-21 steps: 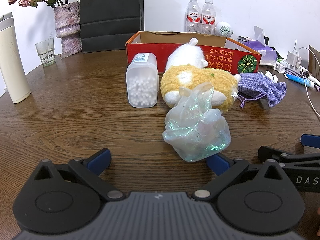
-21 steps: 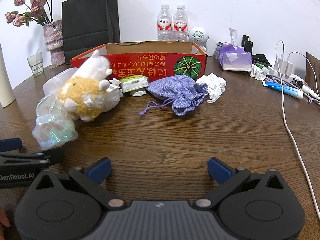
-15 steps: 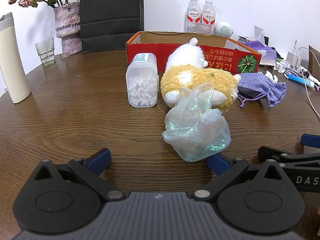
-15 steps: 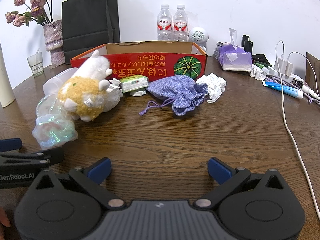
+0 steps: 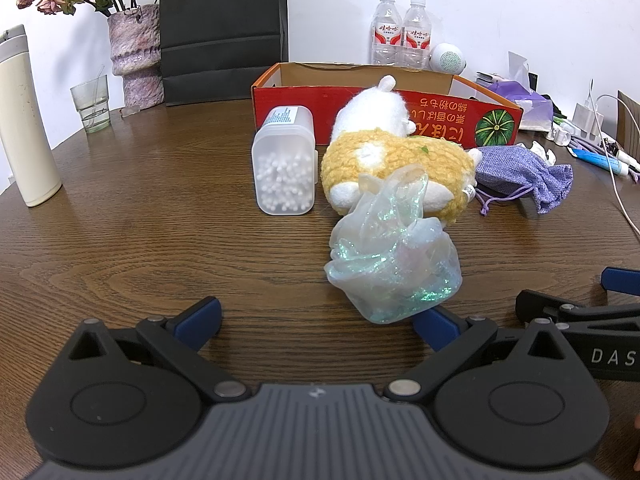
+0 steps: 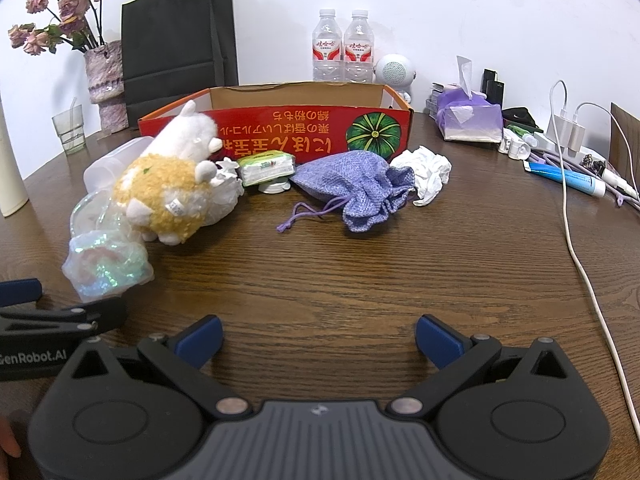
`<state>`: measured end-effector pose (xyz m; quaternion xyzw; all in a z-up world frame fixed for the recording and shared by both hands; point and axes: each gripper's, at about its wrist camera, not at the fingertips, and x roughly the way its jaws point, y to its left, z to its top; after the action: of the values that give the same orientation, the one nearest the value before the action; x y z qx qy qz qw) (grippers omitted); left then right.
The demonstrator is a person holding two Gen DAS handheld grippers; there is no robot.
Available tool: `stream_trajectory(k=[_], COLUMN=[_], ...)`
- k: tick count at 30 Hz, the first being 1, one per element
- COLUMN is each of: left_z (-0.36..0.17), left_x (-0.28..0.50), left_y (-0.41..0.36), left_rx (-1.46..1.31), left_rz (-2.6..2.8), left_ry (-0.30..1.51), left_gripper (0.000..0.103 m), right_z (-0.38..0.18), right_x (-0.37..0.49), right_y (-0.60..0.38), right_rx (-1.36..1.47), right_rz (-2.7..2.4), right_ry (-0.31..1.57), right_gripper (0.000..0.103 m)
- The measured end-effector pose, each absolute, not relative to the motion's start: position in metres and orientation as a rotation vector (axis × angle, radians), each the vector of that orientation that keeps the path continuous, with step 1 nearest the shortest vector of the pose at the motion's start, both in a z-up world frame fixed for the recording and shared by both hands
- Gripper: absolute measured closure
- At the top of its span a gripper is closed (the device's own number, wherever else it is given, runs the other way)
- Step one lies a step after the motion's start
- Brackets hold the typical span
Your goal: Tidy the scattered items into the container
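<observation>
Round dark wooden table (image 5: 140, 208) against a white wall; clutter along the far edge.

Left wrist view: left gripper (image 5: 316, 318) tilted down over the table, jaws spread wide, nothing between them. Iridescent plastic bag (image 5: 394, 268) lies just ahead, touching or nearly touching the right fingertip rather than centred between the jaws. Beyond it, the plush toy (image 5: 396, 168) lies on its side against the red cardboard box (image 5: 360, 100), the container, which is open-topped at the far end of the jaws' line. Cotton-swab jar (image 5: 285, 168) lies on its side just left of the toy. Purple drawstring pouch (image 5: 520, 176) ahead and right. Judgement: the bag is the nearest item and likely first pick; the gripper would need to shift right to centre it. Toy and jar stand between bag and box, so a carry must go over them.

Right wrist view: right gripper (image 6: 318, 340) likewise wide, holding nothing, bare table between the jaws. Straight ahead: the pouch (image 6: 352, 184), with crumpled white paper (image 6: 426, 172) to its right and a green tissue pack (image 6: 266, 168) to its left, all just in front of the box wall (image 6: 280, 132). A white cable (image 6: 576, 248) runs along the right, well clear. No item appears to be in the box yet, though its floor is hidden.
</observation>
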<state>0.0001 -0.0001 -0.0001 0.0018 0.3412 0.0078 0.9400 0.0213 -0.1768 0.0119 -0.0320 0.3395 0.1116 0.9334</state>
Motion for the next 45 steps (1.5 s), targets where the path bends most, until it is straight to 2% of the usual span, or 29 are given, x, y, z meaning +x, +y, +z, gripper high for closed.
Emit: stream_trajectory(k=[24, 31, 38, 40, 42, 45], left_z=[0.0, 0.02, 0.022, 0.022, 0.02, 0.019], left_x=[-0.002, -0.018, 0.006, 0.004, 0.005, -0.001], left_y=[-0.001, -0.007, -0.026, -0.028, -0.029, -0.027], left_rx=[0.003, 0.034, 0.022, 0.024, 0.03, 0.051], left_rz=[0.018, -0.037, -0.14, -0.157, -0.163, -0.166], left_ry=[0.691, 0.512, 0.579, 0.568, 0.589, 0.58], left_gripper=[0.0, 0.0, 0.001, 0.018, 0.053, 0.063], right_z=[0.013, 0.016, 0.037, 0.044, 0.048, 0.051], right_x=[0.021, 0.007, 0.001, 0.003, 0.01, 0.032], right_y=[-0.176, -0.19, -0.216, -0.222, -0.226, -0.226], right_rx=[-0.067, -0.085, 0.016, 0.017, 0.015, -0.009], right_rz=[0.237, 0.294, 0.31, 0.313, 0.315, 0.338], right_ry=[0.693, 0.699, 0.626, 0.59, 0.566, 0.562], right_gripper=[0.0, 0.0, 0.001, 0.001, 0.003, 0.011])
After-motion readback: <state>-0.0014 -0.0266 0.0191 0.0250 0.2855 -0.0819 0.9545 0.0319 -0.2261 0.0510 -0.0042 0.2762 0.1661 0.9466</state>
